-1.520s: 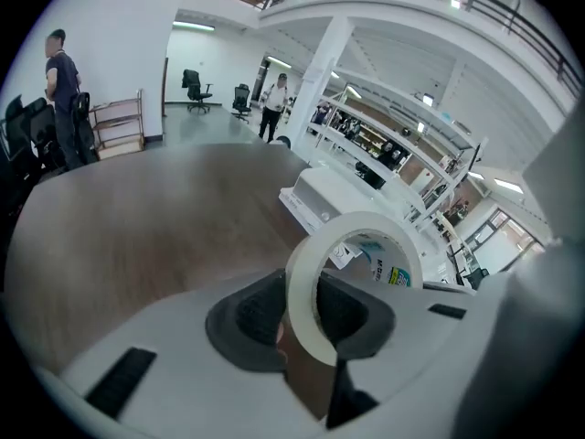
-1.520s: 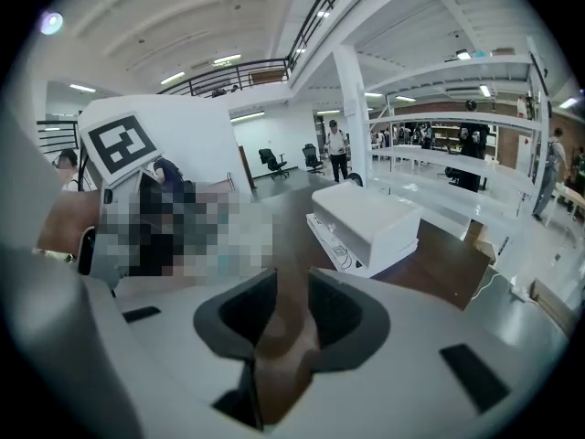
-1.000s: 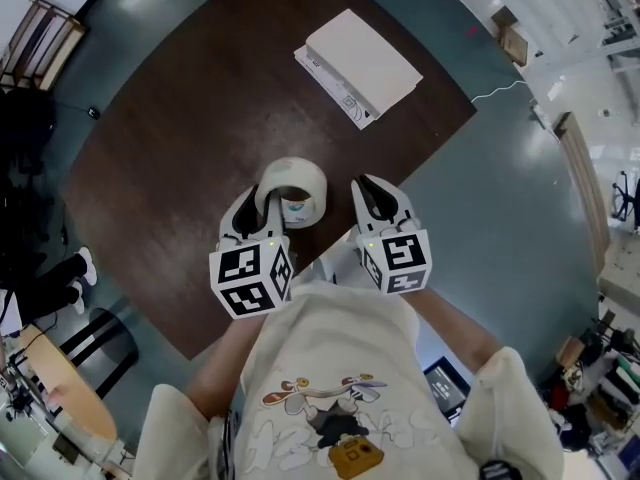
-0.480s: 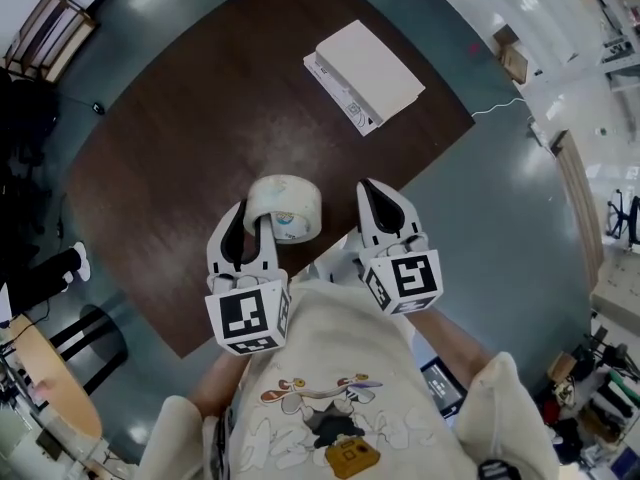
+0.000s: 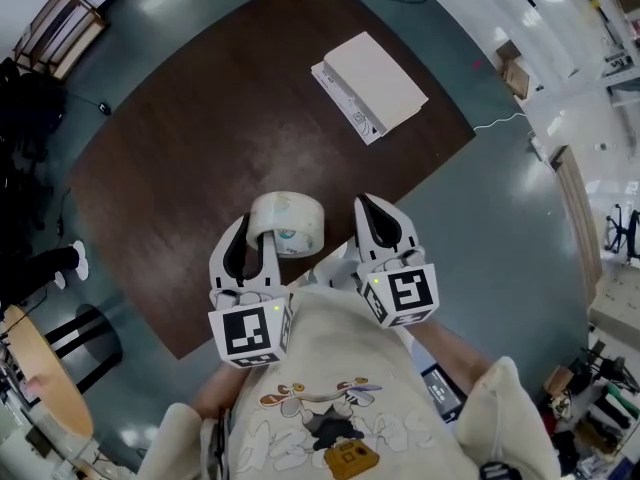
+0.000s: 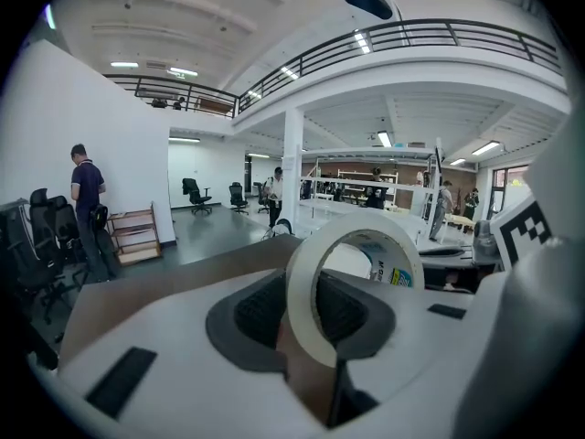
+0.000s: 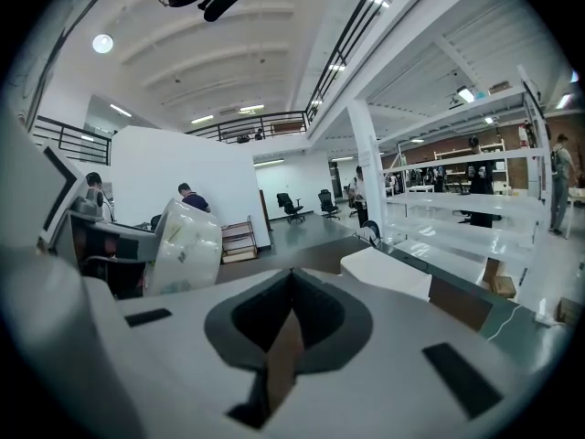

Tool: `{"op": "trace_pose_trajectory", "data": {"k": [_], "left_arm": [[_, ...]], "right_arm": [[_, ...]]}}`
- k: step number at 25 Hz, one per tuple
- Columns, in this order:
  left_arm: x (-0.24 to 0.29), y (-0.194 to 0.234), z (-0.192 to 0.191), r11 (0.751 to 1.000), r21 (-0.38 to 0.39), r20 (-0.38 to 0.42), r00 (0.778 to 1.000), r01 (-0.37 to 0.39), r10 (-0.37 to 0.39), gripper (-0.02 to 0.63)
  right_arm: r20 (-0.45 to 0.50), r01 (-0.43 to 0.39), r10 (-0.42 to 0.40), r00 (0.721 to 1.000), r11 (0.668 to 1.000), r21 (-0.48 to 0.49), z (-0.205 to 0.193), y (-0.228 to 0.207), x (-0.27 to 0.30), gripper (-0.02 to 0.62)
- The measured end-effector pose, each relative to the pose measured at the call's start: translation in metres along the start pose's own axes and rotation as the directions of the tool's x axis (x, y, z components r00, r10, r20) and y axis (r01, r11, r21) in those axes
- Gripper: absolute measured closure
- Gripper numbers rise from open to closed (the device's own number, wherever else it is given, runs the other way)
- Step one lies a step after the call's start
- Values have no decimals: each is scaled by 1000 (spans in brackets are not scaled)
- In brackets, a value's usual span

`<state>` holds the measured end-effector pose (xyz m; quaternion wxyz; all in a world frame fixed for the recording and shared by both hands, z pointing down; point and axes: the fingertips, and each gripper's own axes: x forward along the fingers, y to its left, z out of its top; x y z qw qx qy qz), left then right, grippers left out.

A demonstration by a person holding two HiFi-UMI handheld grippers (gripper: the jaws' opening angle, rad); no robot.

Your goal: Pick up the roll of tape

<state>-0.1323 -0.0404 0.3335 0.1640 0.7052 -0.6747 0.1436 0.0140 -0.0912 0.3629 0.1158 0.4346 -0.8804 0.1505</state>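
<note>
Head view, tape: the wide cream-white roll of tape stands on edge over the near edge of the dark brown wooden table, with its open core towards the person.
Head view, tongs: the left gripper is clamped on the roll's wall, one jaw outside the ring and one inside. The right gripper is just to the right of the roll, apart from it, with its jaws together on nothing.
Head view, hard to see: the inner jaw tip is lost inside the core, and whether the roll clears the table cannot be told. A flat white cardboard box lies far off on the table.
Left gripper view, tape: the roll of tape shows as a pale ring with a thin wall. Inside the core is a white liner with a small blue, yellow and green print.
Left gripper view, tongs: the left gripper has its dark pads pressed on the ring's near wall from both sides.
Left gripper view, hard to see: the ring's bottom sinks between the jaws, and the print is too small to read.
Right gripper view, tongs: the right gripper has its pads meeting, with nothing between them.
Right gripper view, tape: the roll of tape is to the left, showing its glossy outer face. Its lower part is cut off behind the white body of the left gripper. The box lies ahead on the right.
</note>
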Motion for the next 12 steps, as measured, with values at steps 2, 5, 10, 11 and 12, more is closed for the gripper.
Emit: {"op": "trace_pose_trajectory", "data": {"k": [2,5,10,11,12], "left_arm": [[-2,-1,0,1000,-4,5,1000,1,-1,518],[-2,-2,-1,1000,-5,6,1000,0,0,518],[-8,-1,0,1000,-2,11,1000,-4,4,518],[-10,-1,0,1000,-2,12,1000,-4,4,518],[-12,0,0,1000,-3,12,1000,-5,5,518]], "right_arm": [[2,-5,5,1000,1000,-2,1,2,-1,589],[3,-13,13,1000,1000,-5,2,5,-2,589],[6,-15,15,1000,1000,-5,3,9,-9,589],[6,-14,14,1000,1000,-5,3,10,-11,589],[5,-13,13,1000,1000,-4,3,11,-13,589]]}}
